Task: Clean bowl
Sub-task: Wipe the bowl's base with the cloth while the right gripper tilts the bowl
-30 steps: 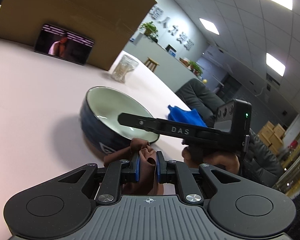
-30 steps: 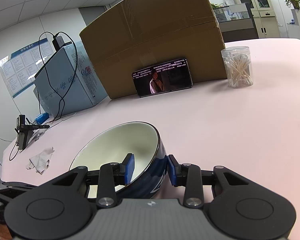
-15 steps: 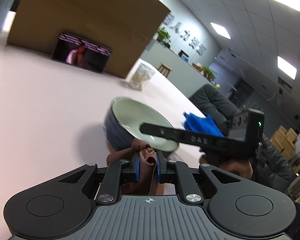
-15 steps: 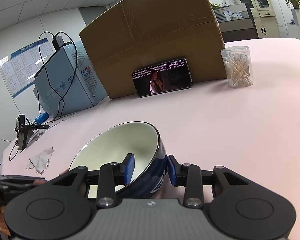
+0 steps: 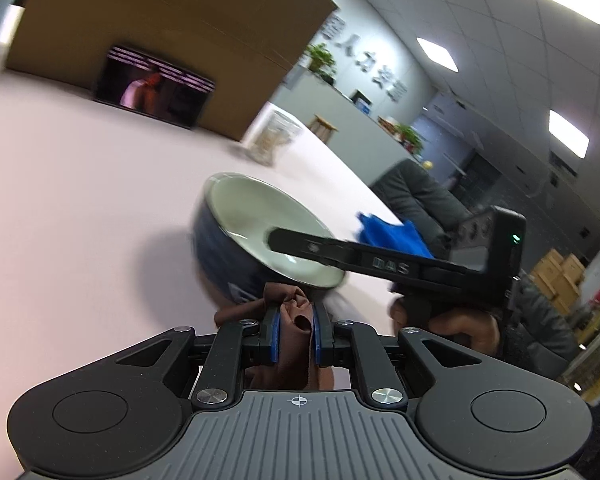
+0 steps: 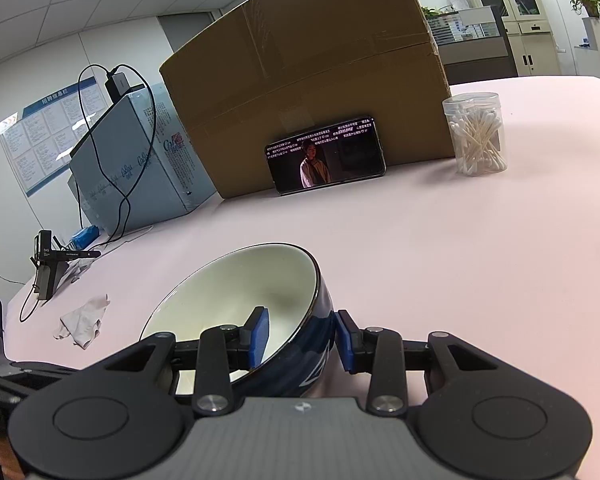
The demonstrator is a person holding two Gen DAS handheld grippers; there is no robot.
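So that the bowl (image 6: 260,312) stays tipped at lower centre of the right view, we clamp its wall in our right gripper (image 6: 300,338), while our left gripper (image 5: 294,336) pinches the brown cloth (image 5: 292,320) shut, ready for wiping.

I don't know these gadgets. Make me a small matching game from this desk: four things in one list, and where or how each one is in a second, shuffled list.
Things:
1. bowl
2. brown cloth
3. phone
4. swab jar

Places or states:
A. leans on the cardboard box, screen lit
B. stands to the right of the phone
C. tilted, its wall pinched by the right tool
D. clamped in the left tool

Pairs: 1-C, 2-D, 3-A, 4-B
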